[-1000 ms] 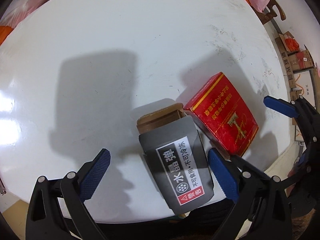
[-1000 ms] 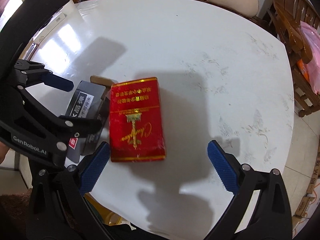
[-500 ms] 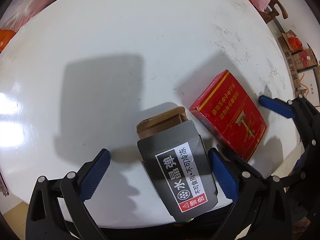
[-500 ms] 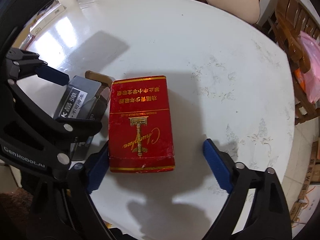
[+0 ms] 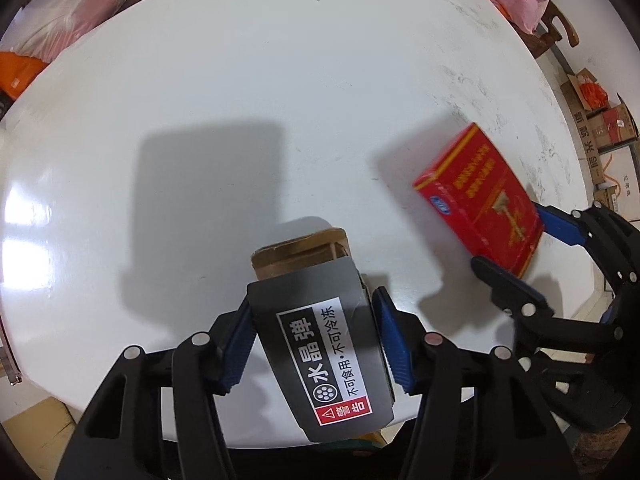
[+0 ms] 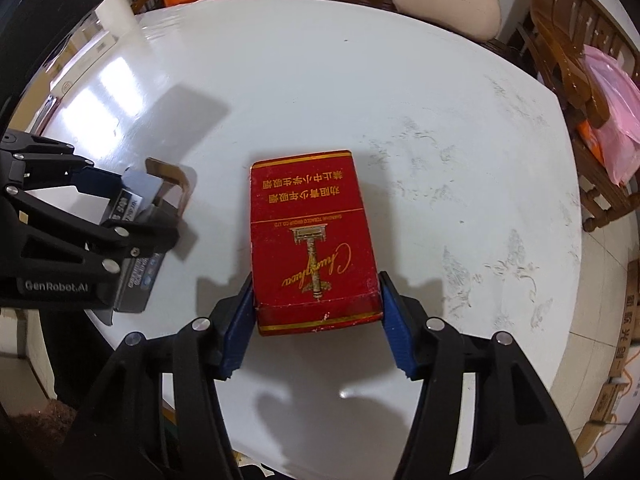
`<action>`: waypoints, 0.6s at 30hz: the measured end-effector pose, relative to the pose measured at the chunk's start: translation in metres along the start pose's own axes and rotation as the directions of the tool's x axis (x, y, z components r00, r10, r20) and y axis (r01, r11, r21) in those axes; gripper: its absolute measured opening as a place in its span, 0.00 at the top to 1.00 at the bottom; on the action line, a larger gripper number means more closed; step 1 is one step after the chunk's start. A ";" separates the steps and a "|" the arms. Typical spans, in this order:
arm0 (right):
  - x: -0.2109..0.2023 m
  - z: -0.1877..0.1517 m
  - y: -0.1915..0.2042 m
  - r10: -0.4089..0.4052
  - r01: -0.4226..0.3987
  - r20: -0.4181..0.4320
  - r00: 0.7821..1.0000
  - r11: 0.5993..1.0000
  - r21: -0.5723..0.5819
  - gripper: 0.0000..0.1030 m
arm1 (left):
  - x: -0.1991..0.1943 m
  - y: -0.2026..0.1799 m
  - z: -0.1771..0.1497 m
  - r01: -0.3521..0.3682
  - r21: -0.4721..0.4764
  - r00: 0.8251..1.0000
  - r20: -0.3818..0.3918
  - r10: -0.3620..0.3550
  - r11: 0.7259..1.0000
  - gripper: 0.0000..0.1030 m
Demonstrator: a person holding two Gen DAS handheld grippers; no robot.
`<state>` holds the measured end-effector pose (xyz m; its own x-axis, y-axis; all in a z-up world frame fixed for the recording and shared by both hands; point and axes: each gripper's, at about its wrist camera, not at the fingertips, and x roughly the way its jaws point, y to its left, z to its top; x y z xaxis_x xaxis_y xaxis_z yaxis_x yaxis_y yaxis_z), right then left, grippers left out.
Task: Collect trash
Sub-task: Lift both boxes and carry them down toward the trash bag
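Note:
A grey box with a black-and-white label and a brown open end (image 5: 320, 336) sits at the near edge of the white round table (image 5: 280, 100). My left gripper (image 5: 316, 338) is shut on it, blue pads on both sides. A red cigarette carton with gold lettering (image 6: 310, 240) lies to its right. My right gripper (image 6: 316, 320) is shut on the carton's near end. The carton (image 5: 484, 204) and right gripper (image 5: 532, 240) show in the left wrist view; the left gripper (image 6: 116, 208) and grey box (image 6: 136, 200) show at the left of the right wrist view.
Wooden chairs (image 6: 568, 48) ring the far and right sides of the table, one with a beige cushion (image 6: 448, 0). Pink bags (image 6: 616, 120) lie on the right chair. Cardboard boxes (image 5: 600, 120) stand on the floor to the right.
Both grippers have closed from wide open onto their boxes. The red carton and the grey box have moved apart.

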<state>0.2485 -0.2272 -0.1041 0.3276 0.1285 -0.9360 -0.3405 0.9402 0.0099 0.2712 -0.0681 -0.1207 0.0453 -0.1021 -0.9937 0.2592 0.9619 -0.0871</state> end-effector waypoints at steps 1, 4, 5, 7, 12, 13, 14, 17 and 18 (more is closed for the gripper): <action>-0.003 0.000 0.000 -0.004 0.004 0.004 1.000 1.000 0.002 0.45 | -0.002 0.001 -0.002 0.006 -0.003 1.000 0.003 -0.006 1.000 0.46; -0.014 0.000 -0.001 -0.019 0.019 0.021 1.000 1.000 0.015 0.45 | -0.015 0.024 -0.004 0.014 -0.007 1.000 0.028 -0.014 1.000 0.46; -0.018 0.000 -0.002 -0.021 0.021 0.026 0.999 1.000 0.017 0.45 | -0.021 0.029 -0.007 0.014 -0.005 0.999 0.039 -0.014 1.000 0.46; -0.026 0.001 0.001 -0.034 0.034 0.042 0.999 0.999 0.015 0.45 | -0.030 0.031 -0.015 0.021 -0.003 0.998 0.055 -0.021 1.000 0.46; -0.045 -0.001 0.008 -0.048 0.047 0.067 0.997 0.999 0.012 0.45 | -0.049 0.038 -0.031 0.013 0.023 0.996 0.093 -0.015 1.000 0.46; -0.050 -0.002 0.010 -0.053 0.053 0.072 0.996 0.999 0.008 0.45 | -0.051 0.039 -0.032 0.013 0.028 0.995 0.097 -0.015 1.000 0.46; -0.052 -0.003 0.011 -0.055 0.055 0.075 0.996 0.998 0.006 0.45 | -0.056 0.035 -0.035 0.011 0.033 0.995 0.103 -0.014 0.999 0.46; -0.064 -0.008 0.021 -0.066 0.067 0.087 0.994 0.998 -0.005 0.45 | -0.066 0.035 -0.047 0.010 0.048 0.993 0.119 -0.015 0.999 0.46; -0.067 -0.010 0.023 -0.070 0.071 0.091 0.993 0.997 -0.008 0.45 | -0.070 0.031 -0.049 0.009 0.051 0.992 0.124 -0.015 0.999 0.46</action>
<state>0.2100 -0.2171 -0.0442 0.4290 0.0908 -0.8987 -0.3237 0.9443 -0.0591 0.2287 -0.0186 -0.0578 0.1604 -0.1475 -0.9760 0.3085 0.9467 -0.0924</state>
